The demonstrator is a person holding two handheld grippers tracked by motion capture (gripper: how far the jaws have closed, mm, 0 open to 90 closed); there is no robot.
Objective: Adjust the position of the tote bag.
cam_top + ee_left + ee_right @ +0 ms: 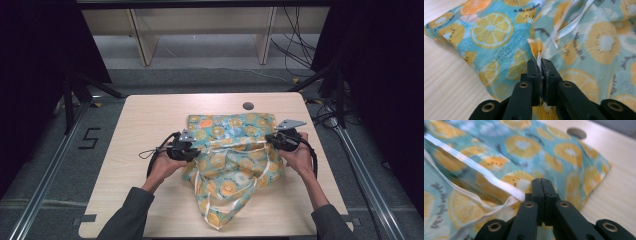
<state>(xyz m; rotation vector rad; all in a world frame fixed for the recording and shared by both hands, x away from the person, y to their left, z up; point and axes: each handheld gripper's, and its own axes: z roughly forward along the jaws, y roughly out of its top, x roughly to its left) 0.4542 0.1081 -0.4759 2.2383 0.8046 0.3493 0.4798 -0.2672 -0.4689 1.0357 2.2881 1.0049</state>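
A fruit-print cloth bag lies spread near the middle of the light wooden table, just on the person's side of the round cable hole; its lower end trails toward the table's near edge, with white straps looping across it.

The left gripper sits at the bag's left edge. In the left gripper view its jaws are drawn almost fully together, pinching a thin fold of the bag's printed cloth with a white ribbon rising from between the tips.

The right gripper sits at the bag's right edge. In the right gripper view its jaws are pressed together, tips meeting. A white strap of the bag runs in to them from the left and ends at the jaw tips; whether it is actually pinched between them cannot be told.
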